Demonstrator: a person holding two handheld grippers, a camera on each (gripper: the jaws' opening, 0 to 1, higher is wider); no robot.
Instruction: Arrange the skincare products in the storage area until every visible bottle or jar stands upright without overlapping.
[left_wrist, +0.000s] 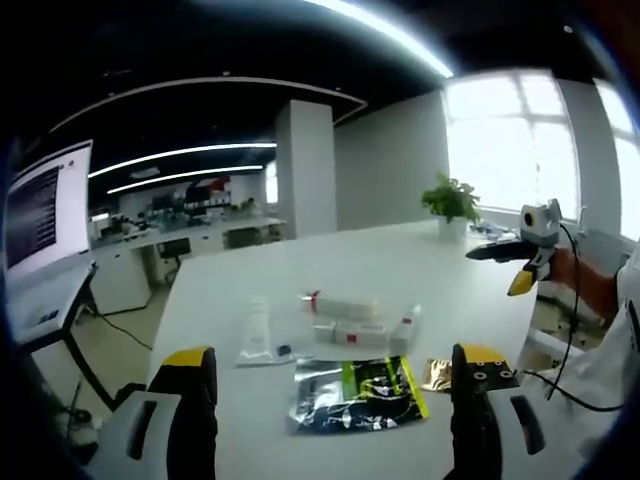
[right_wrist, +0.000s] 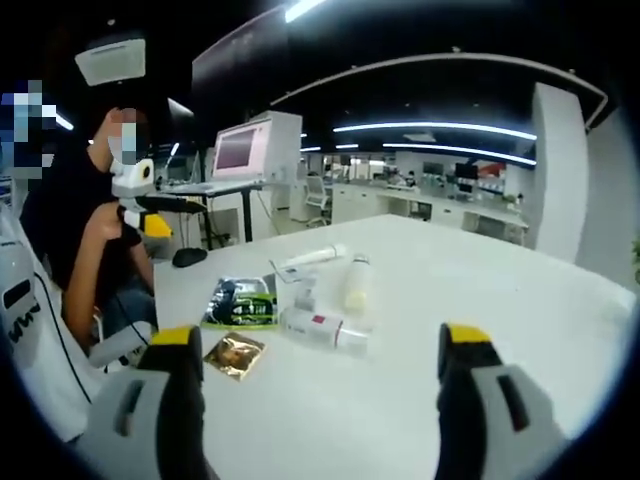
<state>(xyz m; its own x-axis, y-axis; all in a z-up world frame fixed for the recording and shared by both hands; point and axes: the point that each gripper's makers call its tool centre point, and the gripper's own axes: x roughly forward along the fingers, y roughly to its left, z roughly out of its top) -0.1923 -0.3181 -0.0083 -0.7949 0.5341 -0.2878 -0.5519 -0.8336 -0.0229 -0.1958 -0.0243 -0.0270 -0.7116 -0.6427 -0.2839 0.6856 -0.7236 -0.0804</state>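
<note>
Skincare products lie in a loose cluster mid-table. A white bottle with a red cap lies on its side behind a flat white box and a small white bottle. A pale tube lies to their left. From the other side I see the tube, a white bottle, a small upright box and the red-capped bottle lying flat. My left gripper is open, well short of the cluster. My right gripper is open too, and holds nothing.
A black and green foil pack and a gold sachet lie near the products. The white table has bare room around them. A potted plant stands at the far corner. A monitor and a mouse sit by the person.
</note>
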